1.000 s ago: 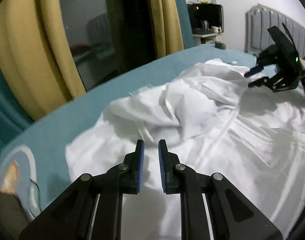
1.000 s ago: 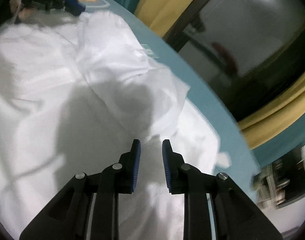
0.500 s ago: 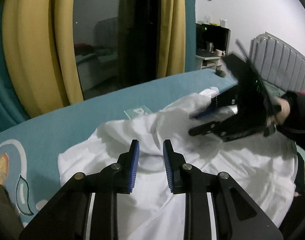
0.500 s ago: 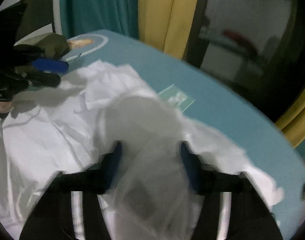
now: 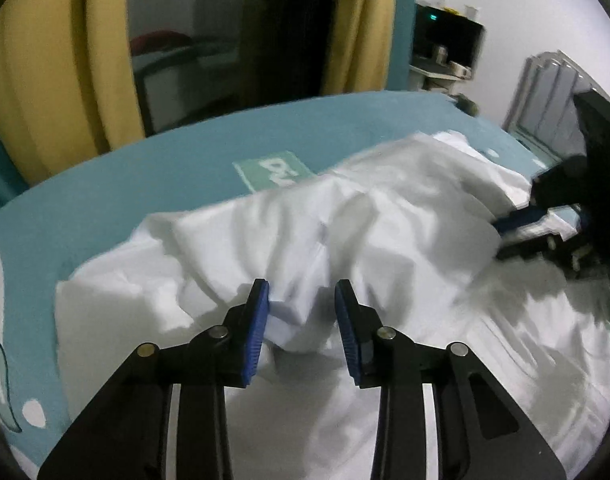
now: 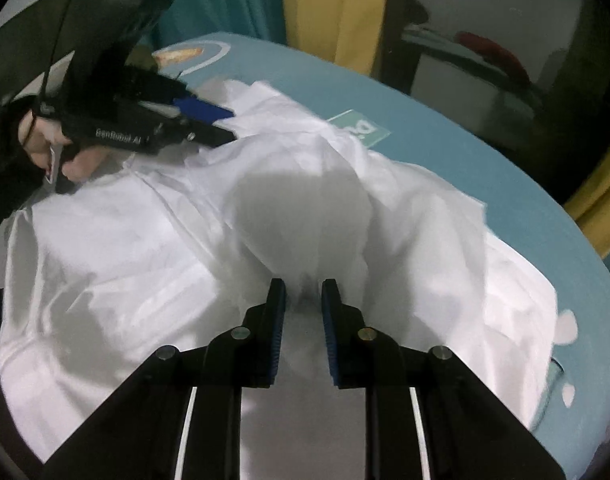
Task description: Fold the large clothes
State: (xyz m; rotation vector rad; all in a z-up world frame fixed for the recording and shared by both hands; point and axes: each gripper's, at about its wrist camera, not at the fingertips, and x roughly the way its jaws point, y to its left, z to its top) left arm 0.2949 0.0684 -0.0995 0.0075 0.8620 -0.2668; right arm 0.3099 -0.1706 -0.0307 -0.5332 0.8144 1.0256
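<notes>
A large white garment (image 5: 385, 240) lies rumpled across a teal bed (image 5: 177, 176); it also fills the right wrist view (image 6: 145, 240). My left gripper (image 5: 301, 294) is open, its blue pads on either side of a raised fold of the cloth. It also shows in the right wrist view (image 6: 221, 124) at the garment's far left edge. My right gripper (image 6: 303, 292) has its jaws a small gap apart with a bunched fold of cloth between them. It also shows in the left wrist view (image 5: 505, 236) at the right edge of the garment.
Yellow and teal curtains (image 5: 45, 80) and a dark window (image 5: 225, 40) stand behind the bed. A green printed label (image 5: 273, 170) on the bed sheet shows by the garment's far edge. A dark shelf (image 5: 449, 40) and a grey radiator (image 5: 553, 92) stand at the right.
My left gripper has opened wider and dropped onto a fold. My right gripper has swung across the garment, its jaws opening wide then narrowing again, and now sits low on the cloth.
</notes>
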